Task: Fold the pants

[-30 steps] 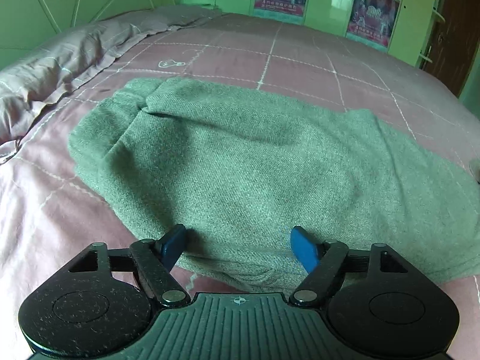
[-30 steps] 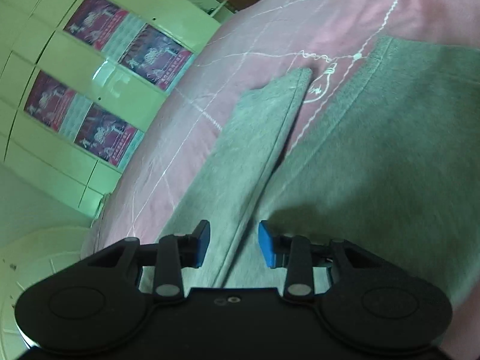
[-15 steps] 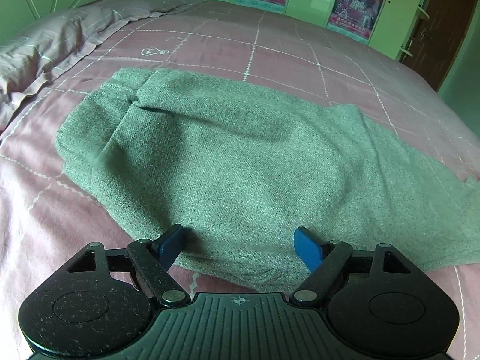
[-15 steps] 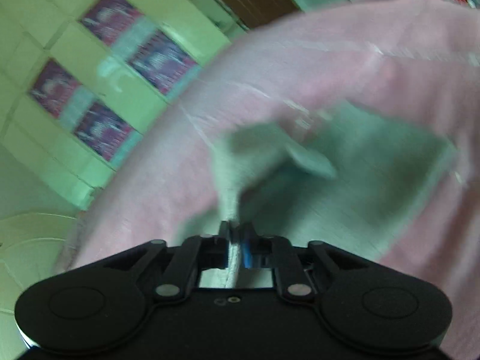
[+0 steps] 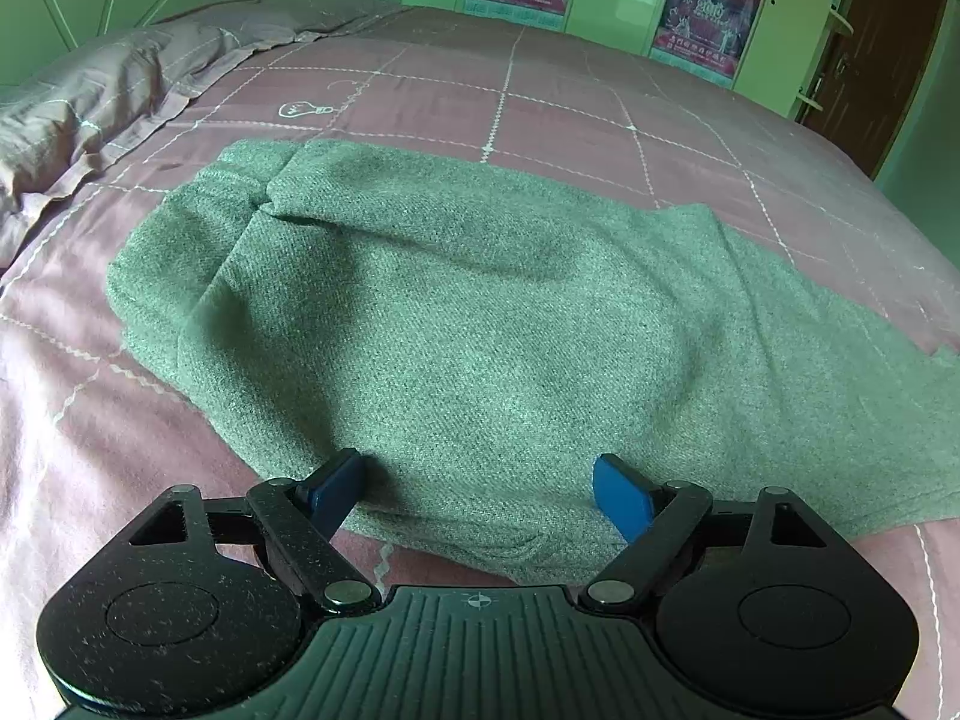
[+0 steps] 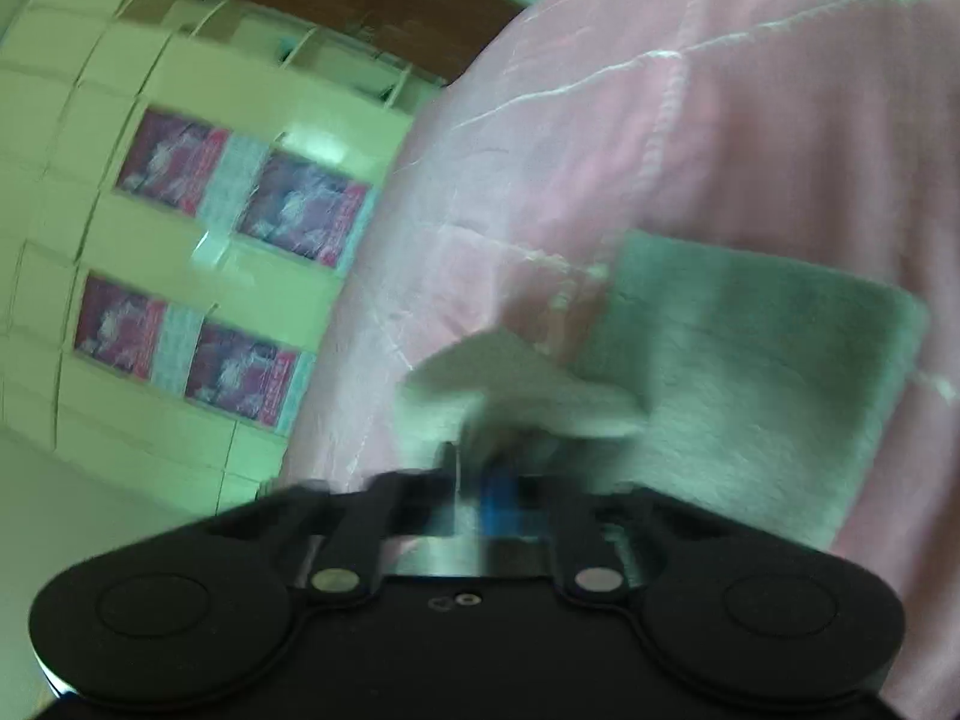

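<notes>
Grey-green pants (image 5: 480,312) lie spread across the pink bed cover (image 5: 570,120), waist end at the far left. My left gripper (image 5: 477,477) hovers at their near edge. Its jaws are opening, the blue pads stand wide apart over the cloth and do not press on it. In the blurred right wrist view my right gripper (image 6: 477,474) is shut on the edge of a pants leg (image 6: 750,372). A lifted fold of that cloth bunches just above its fingers, and the rest of the leg trails to the right on the bed cover (image 6: 720,120).
A pink pillow (image 5: 90,102) lies at the far left of the bed. Green cabinets with red posters (image 5: 708,18) stand behind the bed, beside a brown door (image 5: 870,72). The posters (image 6: 240,198) also fill the left of the right wrist view.
My right gripper closed on the pants leg edge and raised it, dragging the cloth along. The left jaws spread a little wider and that hand stayed in place.
</notes>
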Available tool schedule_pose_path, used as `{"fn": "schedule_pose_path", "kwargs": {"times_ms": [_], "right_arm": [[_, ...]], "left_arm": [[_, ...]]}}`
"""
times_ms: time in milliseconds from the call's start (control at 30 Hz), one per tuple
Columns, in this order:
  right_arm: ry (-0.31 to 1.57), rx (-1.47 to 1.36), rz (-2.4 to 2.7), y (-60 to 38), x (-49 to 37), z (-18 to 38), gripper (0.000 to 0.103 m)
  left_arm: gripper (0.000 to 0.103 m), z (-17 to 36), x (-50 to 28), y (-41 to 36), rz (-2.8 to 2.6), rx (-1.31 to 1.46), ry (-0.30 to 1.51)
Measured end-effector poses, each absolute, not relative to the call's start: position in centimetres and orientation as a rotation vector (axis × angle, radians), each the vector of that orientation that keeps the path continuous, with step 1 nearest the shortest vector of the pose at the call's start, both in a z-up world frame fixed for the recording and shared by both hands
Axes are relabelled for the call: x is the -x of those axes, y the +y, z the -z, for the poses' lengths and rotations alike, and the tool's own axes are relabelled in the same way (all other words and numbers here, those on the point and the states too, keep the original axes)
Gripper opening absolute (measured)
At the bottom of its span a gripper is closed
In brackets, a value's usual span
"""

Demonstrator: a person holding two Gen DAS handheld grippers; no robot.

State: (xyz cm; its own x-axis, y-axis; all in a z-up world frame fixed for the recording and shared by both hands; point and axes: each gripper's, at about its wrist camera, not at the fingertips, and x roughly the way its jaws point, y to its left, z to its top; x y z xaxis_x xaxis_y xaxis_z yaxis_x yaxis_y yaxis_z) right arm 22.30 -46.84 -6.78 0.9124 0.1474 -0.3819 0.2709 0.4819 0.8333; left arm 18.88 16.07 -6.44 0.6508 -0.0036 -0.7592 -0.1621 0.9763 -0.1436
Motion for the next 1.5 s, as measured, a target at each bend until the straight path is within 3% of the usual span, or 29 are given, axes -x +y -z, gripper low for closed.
{"fn": "schedule_pose_path", "kwargs": {"times_ms": [167, 267, 367, 567, 633, 667, 700, 800, 967, 1067, 1167, 1233, 1500], "right_arm": [[0.311, -0.809, 0.019, -45.0, -17.5, 1.0, 0.000], [0.374, -0.751, 0.092, -45.5, -16.0, 2.8, 0.000], [0.555, -0.942, 0.140, -47.8, -16.2, 8.4, 0.015], [0.431, -1.084, 0.177, -49.2, -14.8, 9.9, 0.031], [0.436, -1.097, 0.207, -49.2, -15.3, 9.6, 0.029], [0.427, -1.080, 0.215, -49.1, -15.5, 9.0, 0.012], [0.429, -1.037, 0.213, -48.8, -16.0, 8.1, 0.002], [0.435, -0.826, 0.141, -46.7, -18.4, 3.5, 0.001], [0.257, -0.660, 0.000, -44.8, -18.1, -4.0, 0.001], [0.308, -0.669, 0.085, -46.4, -17.3, -1.1, 0.001], [0.604, -0.911, 0.246, -50.2, -18.2, 8.4, 0.000], [0.524, -1.027, 0.195, -51.2, -16.6, 11.3, 0.000], [0.504, -0.979, 0.200, -50.5, -16.8, 9.7, 0.004]], "left_arm": [[0.084, 6.5, -18.7, 16.1, -0.089, 0.206, 0.852], [0.085, 6.6, -18.7, 15.9, -0.090, 0.201, 0.848], [0.086, 6.6, -18.8, 15.9, -0.088, 0.199, 0.851], [0.086, 6.6, -18.8, 16.1, -0.079, 0.196, 0.856], [0.086, 6.6, -18.8, 15.9, -0.083, 0.191, 0.855], [0.086, 6.6, -18.8, 15.9, -0.084, 0.189, 0.854], [0.086, 6.6, -18.8, 15.9, -0.084, 0.190, 0.852], [0.087, 6.6, -18.8, 15.8, -0.083, 0.187, 0.853], [0.087, 6.6, -18.8, 15.8, -0.083, 0.188, 0.851], [0.087, 6.7, -18.6, 15.8, -0.083, 0.191, 0.842], [0.088, 6.7, -18.5, 15.8, -0.077, 0.190, 0.840], [0.088, 6.6, -18.6, 15.9, -0.069, 0.190, 0.845], [0.089, 6.7, -18.5, 15.9, -0.075, 0.187, 0.841]]}}
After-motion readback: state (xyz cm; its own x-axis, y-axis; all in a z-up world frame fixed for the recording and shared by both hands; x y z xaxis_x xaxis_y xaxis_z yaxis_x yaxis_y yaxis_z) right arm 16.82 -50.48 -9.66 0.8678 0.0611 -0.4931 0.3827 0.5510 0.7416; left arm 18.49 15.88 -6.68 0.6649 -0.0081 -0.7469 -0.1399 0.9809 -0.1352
